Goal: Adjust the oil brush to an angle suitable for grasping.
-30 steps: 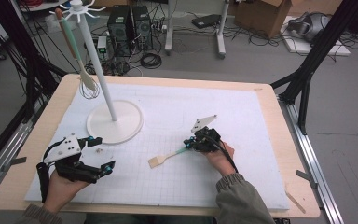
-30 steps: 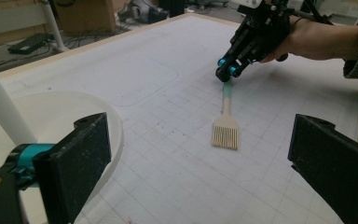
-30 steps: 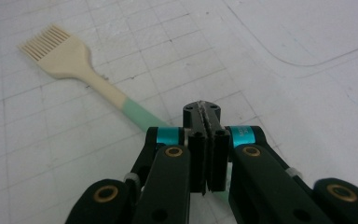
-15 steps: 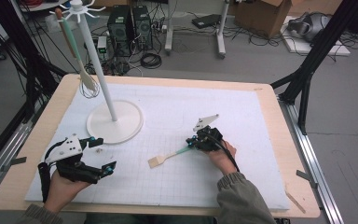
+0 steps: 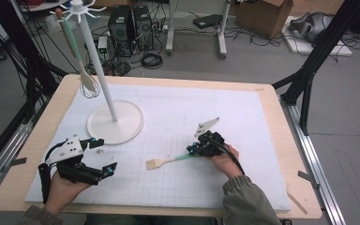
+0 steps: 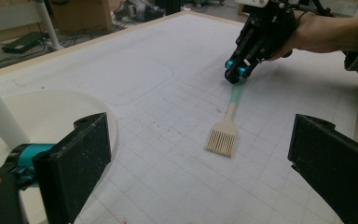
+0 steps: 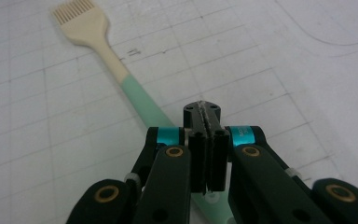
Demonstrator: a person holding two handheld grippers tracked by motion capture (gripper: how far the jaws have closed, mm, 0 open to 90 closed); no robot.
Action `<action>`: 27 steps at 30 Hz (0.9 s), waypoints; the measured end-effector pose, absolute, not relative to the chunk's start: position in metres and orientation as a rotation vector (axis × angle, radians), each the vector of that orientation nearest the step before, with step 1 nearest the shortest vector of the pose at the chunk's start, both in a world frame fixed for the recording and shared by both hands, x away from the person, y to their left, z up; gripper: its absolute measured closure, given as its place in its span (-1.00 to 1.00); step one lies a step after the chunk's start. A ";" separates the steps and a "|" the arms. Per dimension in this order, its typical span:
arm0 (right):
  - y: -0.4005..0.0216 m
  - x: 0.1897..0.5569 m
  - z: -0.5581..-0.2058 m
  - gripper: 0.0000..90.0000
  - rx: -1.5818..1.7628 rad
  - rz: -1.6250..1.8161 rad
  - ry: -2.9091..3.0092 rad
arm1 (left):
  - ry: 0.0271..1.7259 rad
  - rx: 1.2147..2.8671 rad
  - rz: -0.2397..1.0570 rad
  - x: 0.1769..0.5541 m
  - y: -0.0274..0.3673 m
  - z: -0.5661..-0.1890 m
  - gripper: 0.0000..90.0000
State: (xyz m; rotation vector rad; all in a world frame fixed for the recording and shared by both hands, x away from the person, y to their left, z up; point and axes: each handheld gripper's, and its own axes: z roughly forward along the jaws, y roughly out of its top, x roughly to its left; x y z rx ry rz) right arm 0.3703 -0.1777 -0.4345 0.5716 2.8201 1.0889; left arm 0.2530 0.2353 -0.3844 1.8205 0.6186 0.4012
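Our right gripper point(image 5: 193, 151) rests low on the white mat point(image 5: 243, 122), jaws pressed together over the green handle end of the one brush point(image 5: 166, 161), which lies flat mid-mat. Whether they pinch it, we cannot tell. Our left gripper point(image 5: 105, 157) sits at the mat's near left, jaws wide apart, empty. One stand point(image 5: 115, 123) carries one whisk point(image 5: 89, 86).
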 end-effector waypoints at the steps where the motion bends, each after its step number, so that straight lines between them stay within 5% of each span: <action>1: -0.178 0.369 -0.434 1.00 0.568 1.088 2.826 | 0.618 1.819 0.402 0.253 0.235 -0.384 -0.86; 27: -0.229 0.353 -0.436 1.00 0.875 1.063 2.664 | 0.604 1.830 0.391 0.255 0.230 -0.385 -0.86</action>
